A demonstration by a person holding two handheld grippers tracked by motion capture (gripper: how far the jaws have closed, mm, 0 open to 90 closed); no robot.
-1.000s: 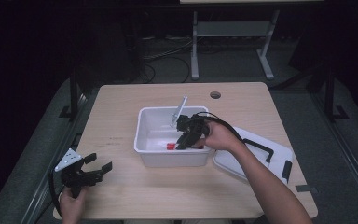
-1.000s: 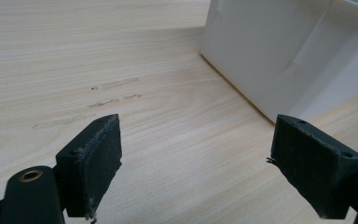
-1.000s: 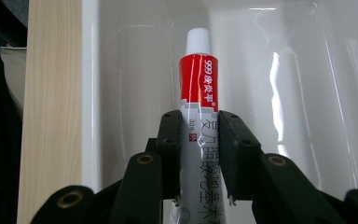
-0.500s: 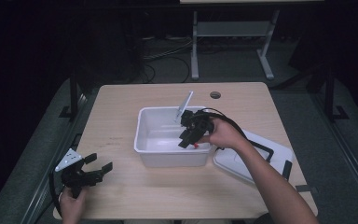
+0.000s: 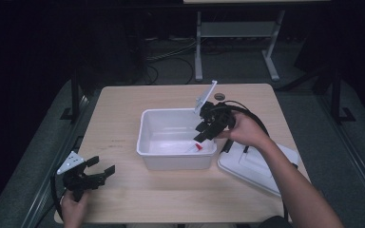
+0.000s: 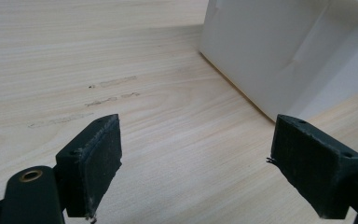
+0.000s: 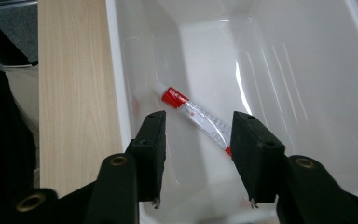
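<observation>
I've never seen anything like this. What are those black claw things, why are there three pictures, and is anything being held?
A person sits at a light wooden table, with a hand-held black tool in each hand. One camera looks down from above; one rides on each tool. The left tongs rest open near the table's edge, empty. The right tongs have just been opening above a white plastic tub; a small white tube with red ends lies loose on its floor. A flat white lid lies beside the tub.

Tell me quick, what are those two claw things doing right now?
Left gripper: open, holding nothing, over the table.
Right gripper: open, jaws have just been opening; the tube lies loose in the white bin below.
</observation>
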